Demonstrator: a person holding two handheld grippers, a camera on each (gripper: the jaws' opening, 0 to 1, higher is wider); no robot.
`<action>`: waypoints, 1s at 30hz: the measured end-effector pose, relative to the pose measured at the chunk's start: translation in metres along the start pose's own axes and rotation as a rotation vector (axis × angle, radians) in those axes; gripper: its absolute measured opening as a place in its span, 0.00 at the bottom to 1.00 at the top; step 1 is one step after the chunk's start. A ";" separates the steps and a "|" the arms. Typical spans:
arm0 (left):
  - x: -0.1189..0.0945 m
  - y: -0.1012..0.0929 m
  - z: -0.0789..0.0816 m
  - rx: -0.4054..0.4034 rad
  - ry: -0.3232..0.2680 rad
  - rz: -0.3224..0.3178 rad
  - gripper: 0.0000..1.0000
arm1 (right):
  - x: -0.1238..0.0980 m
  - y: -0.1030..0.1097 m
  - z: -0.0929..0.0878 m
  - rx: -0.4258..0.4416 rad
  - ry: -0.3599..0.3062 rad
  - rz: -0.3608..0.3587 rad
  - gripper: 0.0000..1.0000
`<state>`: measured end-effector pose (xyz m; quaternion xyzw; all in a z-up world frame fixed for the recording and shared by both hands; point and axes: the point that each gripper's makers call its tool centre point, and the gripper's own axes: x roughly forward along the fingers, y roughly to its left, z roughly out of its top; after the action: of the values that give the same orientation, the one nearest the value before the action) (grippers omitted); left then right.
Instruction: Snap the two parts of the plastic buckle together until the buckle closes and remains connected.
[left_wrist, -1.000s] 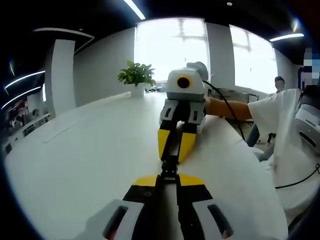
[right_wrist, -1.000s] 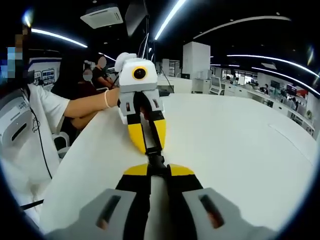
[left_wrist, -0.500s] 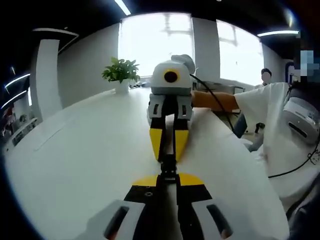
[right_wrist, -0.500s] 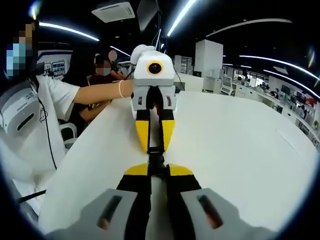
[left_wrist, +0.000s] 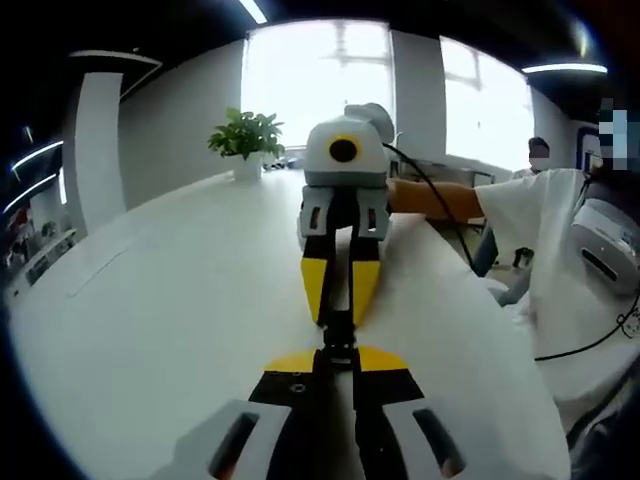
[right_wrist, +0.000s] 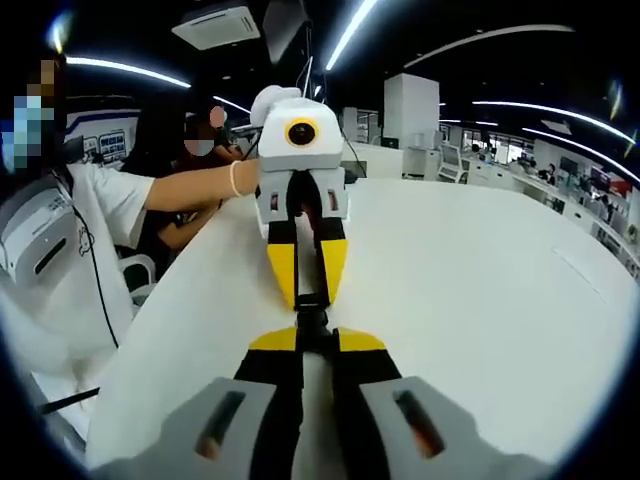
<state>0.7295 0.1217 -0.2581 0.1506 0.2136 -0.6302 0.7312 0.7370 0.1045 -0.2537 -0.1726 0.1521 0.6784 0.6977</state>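
A small black plastic buckle (left_wrist: 338, 330) hangs just above the white table (left_wrist: 170, 300), held from both ends. My left gripper (left_wrist: 338, 352) is shut on its near end in the left gripper view. My right gripper (left_wrist: 338, 316) faces it, yellow fingers (left_wrist: 318, 285) closed on the far end. In the right gripper view the buckle (right_wrist: 311, 318) runs from my right gripper (right_wrist: 311, 340) to the left gripper (right_wrist: 309, 300). The two grippers stand tip to tip in one line. The seam between the buckle's halves is too small to read.
A potted plant (left_wrist: 246, 142) stands at the table's far end. A person in a white shirt (left_wrist: 565, 240) sits along the table's edge, one arm (right_wrist: 195, 185) stretched out to the gripper. More people sit behind (right_wrist: 200, 140).
The facing gripper has straightened from a slight tilt into line with mine. Both views have shifted a little with the hands. Both stay shut on the buckle.
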 end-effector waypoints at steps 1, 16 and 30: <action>0.000 0.000 0.000 -0.003 0.000 0.001 0.08 | 0.000 0.000 0.000 0.004 -0.001 0.000 0.08; 0.004 -0.002 0.001 -0.018 -0.016 0.051 0.09 | 0.004 0.001 0.002 0.001 -0.026 -0.029 0.09; 0.006 -0.005 0.001 -0.031 -0.022 0.039 0.11 | 0.004 0.004 0.002 -0.019 -0.036 -0.022 0.11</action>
<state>0.7251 0.1156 -0.2597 0.1366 0.2123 -0.6142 0.7477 0.7334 0.1090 -0.2537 -0.1687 0.1310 0.6750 0.7062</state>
